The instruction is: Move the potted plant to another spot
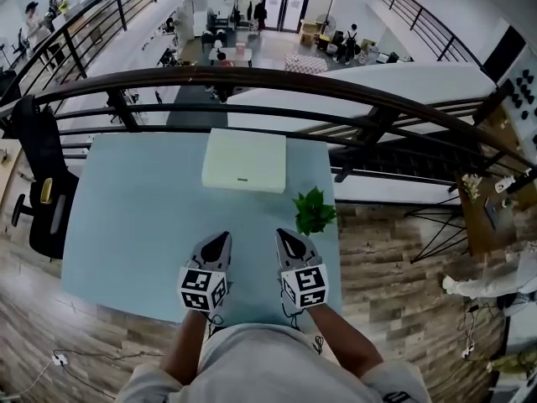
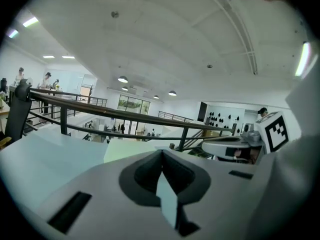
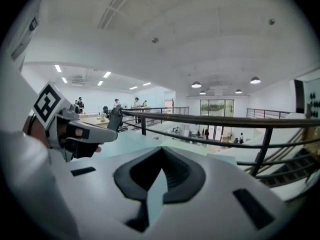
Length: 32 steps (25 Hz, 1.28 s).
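The left claw (image 1: 223, 237) and right claw (image 1: 281, 233) are held closed, empty; the plant (image 1: 314, 211), seemingly at the tabletop (image 1: 143, 217) edge, could be knocked off if approached unopened.

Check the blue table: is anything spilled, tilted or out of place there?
Nothing is spilled or damaged. Only the potted plant stands close to the right edge of the table, where a knock could topple it; the white box lies flat.
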Motion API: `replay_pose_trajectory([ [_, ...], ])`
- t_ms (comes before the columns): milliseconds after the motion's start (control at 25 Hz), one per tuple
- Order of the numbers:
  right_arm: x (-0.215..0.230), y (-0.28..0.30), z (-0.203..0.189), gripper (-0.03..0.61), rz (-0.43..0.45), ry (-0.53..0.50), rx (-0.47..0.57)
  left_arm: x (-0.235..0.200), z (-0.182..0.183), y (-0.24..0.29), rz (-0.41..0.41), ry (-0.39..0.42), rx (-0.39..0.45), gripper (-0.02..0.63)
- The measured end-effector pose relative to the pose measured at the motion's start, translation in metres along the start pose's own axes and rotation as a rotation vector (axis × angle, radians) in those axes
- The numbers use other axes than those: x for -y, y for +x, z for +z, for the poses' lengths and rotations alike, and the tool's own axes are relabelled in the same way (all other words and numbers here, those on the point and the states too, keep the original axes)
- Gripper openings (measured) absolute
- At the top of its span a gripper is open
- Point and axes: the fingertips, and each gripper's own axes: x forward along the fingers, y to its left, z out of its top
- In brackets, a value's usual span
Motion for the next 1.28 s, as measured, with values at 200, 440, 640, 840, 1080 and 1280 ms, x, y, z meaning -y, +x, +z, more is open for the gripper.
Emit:
replay_pose_trajectory([
  [200, 0.009, -0.005, 0.056, 0.003, -0.04, -0.065, 0.12, 0.0, 0.041, -0.009, 0.023, 0.069, 0.071, 0.012],
  [440, 0.013, -0.013, 0.091, 0.003, -0.109, -0.144, 0.223, 0.002, 0.064, -0.015, 0.022, 0.102, 0.119, 0.012],
  [640, 0.015, -0.012, 0.077, 0.003, -0.121, -0.132, 0.19, 0.002, 0.056, -0.012, 0.019, 0.106, 0.102, 0.012],
  [840, 0.02, -0.016, 0.077, 0.003, -0.122, -0.109, 0.199, 0.002, 0.054, -0.014, 0.029, 0.121, 0.106, 0.012],
  [1080, 0.022, -0.016, 0.074, 0.003, -0.122, -0.097, 0.195, 0.005, 0.052, -0.012, 0.02, 0.122, 0.101, 0.012],
  [1280, 0.019, -0.017, 0.074, 0.003, -0.115, -0.101, 0.19, 0.008, 0.051, -0.011, 0.011, 0.12, 0.095, 0.012],
])
